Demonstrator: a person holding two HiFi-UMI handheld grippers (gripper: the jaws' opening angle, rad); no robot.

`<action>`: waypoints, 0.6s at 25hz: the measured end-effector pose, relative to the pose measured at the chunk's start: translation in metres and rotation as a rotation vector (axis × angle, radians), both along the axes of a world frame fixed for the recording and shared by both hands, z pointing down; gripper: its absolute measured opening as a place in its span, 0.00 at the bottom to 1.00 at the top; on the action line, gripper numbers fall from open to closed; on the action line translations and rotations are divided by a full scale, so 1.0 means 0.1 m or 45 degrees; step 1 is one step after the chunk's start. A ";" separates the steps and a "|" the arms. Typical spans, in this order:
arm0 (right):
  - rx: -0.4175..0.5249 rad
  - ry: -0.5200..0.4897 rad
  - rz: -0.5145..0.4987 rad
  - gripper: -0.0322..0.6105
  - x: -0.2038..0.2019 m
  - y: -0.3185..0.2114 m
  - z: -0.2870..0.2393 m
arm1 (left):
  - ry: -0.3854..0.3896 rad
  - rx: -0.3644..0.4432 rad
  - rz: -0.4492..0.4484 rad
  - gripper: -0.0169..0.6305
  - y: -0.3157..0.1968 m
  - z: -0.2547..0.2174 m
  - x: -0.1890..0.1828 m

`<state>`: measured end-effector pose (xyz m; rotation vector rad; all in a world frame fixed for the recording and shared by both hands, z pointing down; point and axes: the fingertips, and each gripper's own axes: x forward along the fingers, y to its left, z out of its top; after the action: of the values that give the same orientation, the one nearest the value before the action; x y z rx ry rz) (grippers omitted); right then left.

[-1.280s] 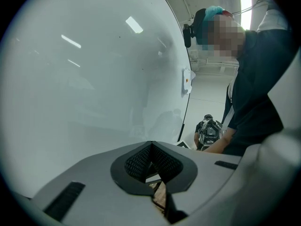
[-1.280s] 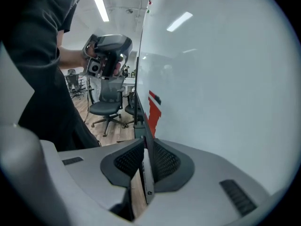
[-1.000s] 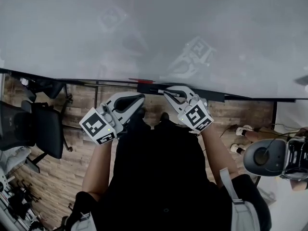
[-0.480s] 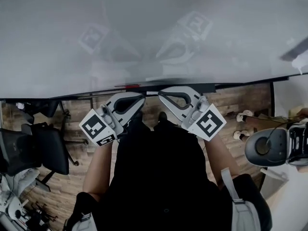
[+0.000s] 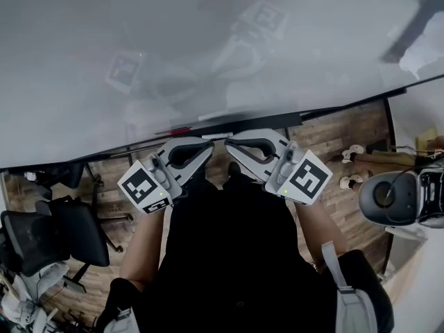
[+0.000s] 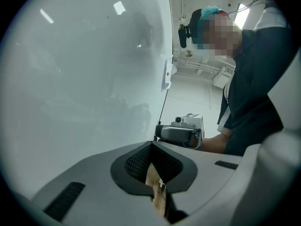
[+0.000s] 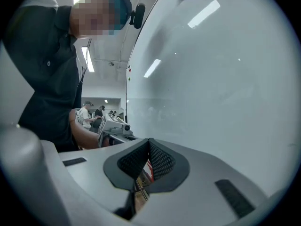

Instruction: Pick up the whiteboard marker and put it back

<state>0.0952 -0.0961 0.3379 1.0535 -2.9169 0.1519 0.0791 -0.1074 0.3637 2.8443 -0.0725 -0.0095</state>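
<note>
The whiteboard (image 5: 208, 47) fills the upper head view, and its dark tray ledge (image 5: 305, 113) runs along the board's lower edge. I cannot make out the marker clearly; a thin pale sliver (image 5: 216, 137) shows at the ledge between the two gripper tips. My left gripper (image 5: 207, 146) and right gripper (image 5: 229, 144) hang just below the ledge, tips almost touching each other. Both are shut with nothing between their jaws. The left gripper view shows the shut left gripper (image 6: 151, 145) beside the board. The right gripper view shows the shut right gripper (image 7: 149, 140) likewise.
A small red item (image 5: 179, 130) sits on the ledge to the left. Below are a wooden floor (image 5: 347, 137), black office chairs (image 5: 76, 234) at the left and a grey machine (image 5: 388, 200) at the right. The person's dark torso (image 5: 229, 255) fills the lower middle.
One second ago the right gripper held a dark marker at the ledge; its jaws are now bare and shut. The view has tilted, and both grippers sit slightly lower and closer together.
</note>
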 end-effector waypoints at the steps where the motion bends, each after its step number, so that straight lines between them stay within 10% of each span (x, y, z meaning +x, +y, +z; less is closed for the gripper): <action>1: -0.006 -0.009 0.006 0.08 0.02 0.01 0.00 | -0.002 0.000 0.009 0.04 0.01 0.00 0.02; 15: -0.050 -0.075 -0.002 0.08 0.26 0.02 0.12 | -0.018 0.010 0.051 0.04 0.11 0.00 0.23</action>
<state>0.1213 -0.0937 0.3502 1.0591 -2.9536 0.2428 0.1020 -0.0966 0.3640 2.8529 -0.0182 0.0192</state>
